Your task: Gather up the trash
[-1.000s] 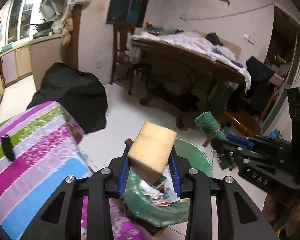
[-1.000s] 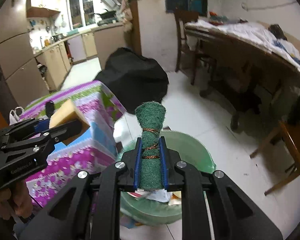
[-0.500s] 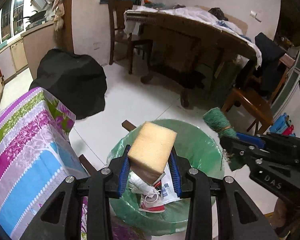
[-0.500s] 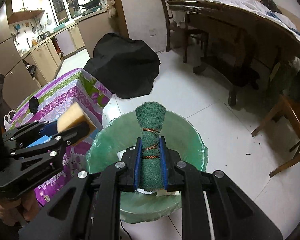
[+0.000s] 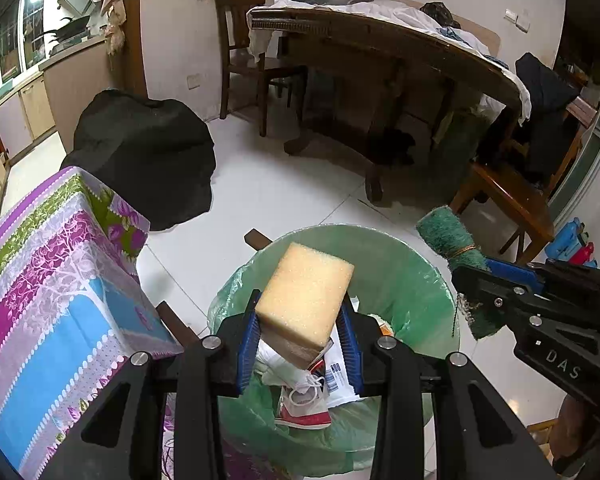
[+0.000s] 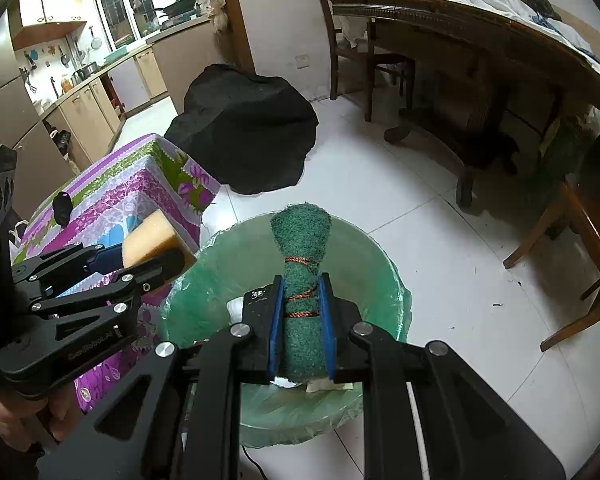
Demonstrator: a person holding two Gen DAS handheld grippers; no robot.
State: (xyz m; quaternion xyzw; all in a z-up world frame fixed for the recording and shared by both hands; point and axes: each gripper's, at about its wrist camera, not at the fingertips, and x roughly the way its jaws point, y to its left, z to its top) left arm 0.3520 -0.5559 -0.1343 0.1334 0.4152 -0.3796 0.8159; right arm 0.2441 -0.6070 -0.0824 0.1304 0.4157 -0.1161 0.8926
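My left claw [image 5: 304, 334] is clamped on the yellow sponge [image 5: 306, 300], its blue pads [image 5: 247, 342] pressing both sides, and sits above the bin [image 5: 440, 280] opening. My right claw [image 6: 302, 330] grips the rolled green scouring pad [image 6: 302, 264] upright between its pads, also above the bin, near its right rim. My left hand [image 6: 24, 420] wraps the handle.

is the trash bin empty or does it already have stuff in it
Not empty: the green-lined trash bin already holds white paper and wrappers below the left claw.
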